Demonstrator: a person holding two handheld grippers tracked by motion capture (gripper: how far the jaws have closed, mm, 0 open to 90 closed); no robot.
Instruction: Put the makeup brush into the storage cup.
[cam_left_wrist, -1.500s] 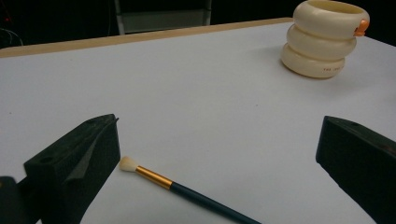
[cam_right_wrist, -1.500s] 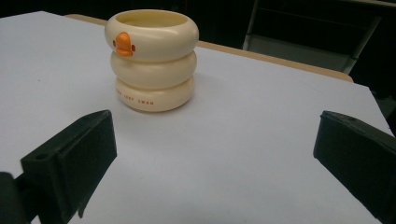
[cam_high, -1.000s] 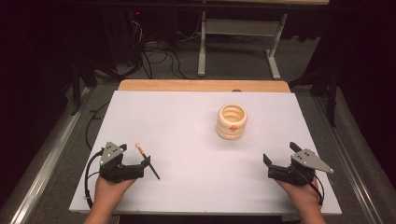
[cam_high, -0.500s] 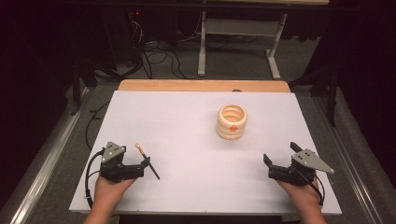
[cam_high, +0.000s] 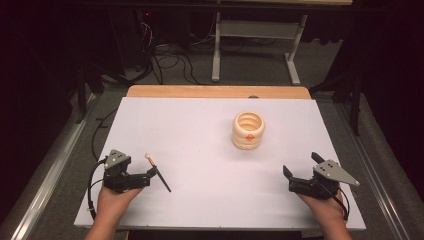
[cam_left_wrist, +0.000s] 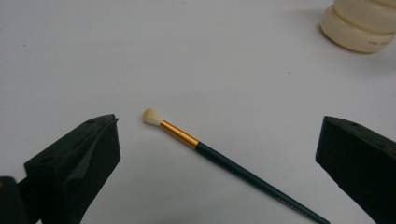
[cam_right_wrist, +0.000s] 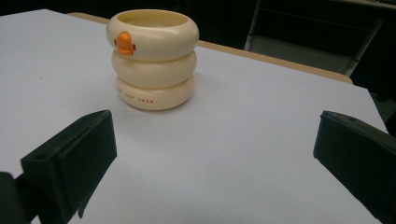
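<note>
High view: brush (cam_high: 158, 172) lies flat near the desk's (cam_high: 200, 130) front left corner, bristles toward the far edge, by the left gripper (cam_high: 150, 175), jaws apart.
Left gripper view: brush (cam_left_wrist: 219, 161) slants between spread jaws, untouched.
Right gripper view: right gripper (cam_right_wrist: 210, 154) jaws wide, facing the cup (cam_right_wrist: 153, 58).

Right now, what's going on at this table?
A person holds tongs in each hand over a white table. The left tongs are open just by a small brush lying flat on the table, not gripping it. The right tongs are open and empty, pointing toward a cream ringed cup standing upright farther back. Nothing is lifted.
</note>
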